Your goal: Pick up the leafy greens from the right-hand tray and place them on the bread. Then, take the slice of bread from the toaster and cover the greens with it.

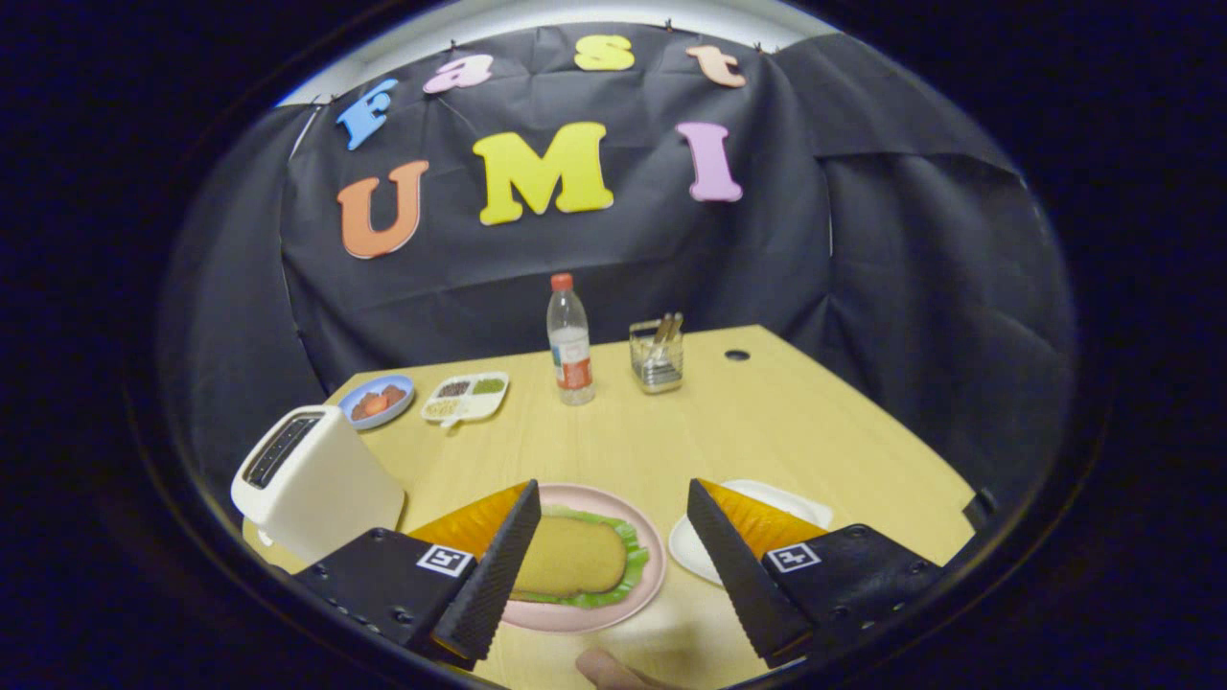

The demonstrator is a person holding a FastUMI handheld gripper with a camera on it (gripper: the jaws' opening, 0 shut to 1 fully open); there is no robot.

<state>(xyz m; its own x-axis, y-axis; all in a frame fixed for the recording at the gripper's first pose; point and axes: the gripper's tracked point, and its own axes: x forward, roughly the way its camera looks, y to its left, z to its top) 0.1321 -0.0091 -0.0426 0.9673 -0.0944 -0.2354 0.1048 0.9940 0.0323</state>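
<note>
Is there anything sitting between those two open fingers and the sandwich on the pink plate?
Nothing visible does. The gripper is open, and the bread lies on the greens on the pink plate, between the fingers and just ahead. The toaster stands off beside the plate.

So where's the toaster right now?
In the gripper view, the white toaster stands on the table's left side, just left of the pink plate and beyond the open gripper's left finger.
</note>
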